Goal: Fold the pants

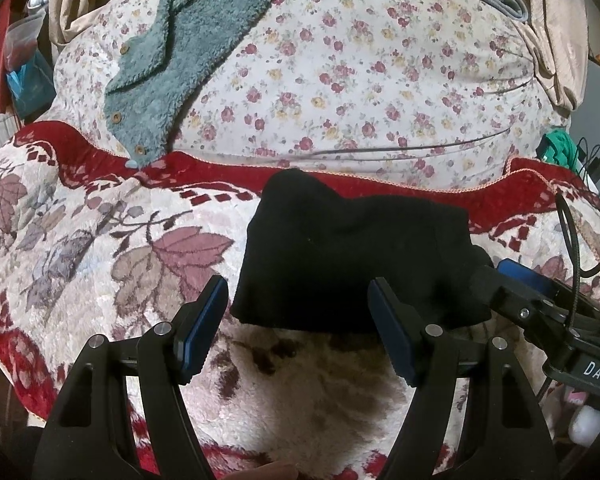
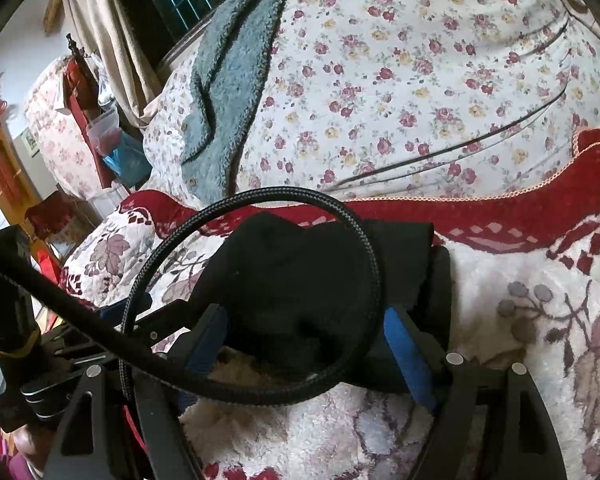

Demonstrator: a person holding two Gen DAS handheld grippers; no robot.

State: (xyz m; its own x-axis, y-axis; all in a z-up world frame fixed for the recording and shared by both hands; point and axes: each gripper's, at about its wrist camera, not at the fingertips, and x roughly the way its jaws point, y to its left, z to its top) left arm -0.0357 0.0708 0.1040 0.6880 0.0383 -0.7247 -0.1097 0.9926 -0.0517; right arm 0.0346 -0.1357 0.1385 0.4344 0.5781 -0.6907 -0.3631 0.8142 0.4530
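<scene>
Both claws spread, left claw (image 1: 298, 322) and right claw (image 2: 306, 344) over folded black pants (image 1: 352, 256), long axis crosswise, on blanket (image 1: 100, 240).

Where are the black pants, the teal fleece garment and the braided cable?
black pants (image 1: 352, 256), left wrist view, middle of the folded bundle.
teal fleece garment (image 1: 180, 48), left wrist view, fuzzy body.
braided cable (image 2: 374, 264), right wrist view, loop's right side.

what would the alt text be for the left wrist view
Folded black pants lie on a leaf-patterned plush blanket, just beyond the open left tool. Behind them is a floral quilt with a teal fleece garment on it; the right tool enters from the right.
</scene>
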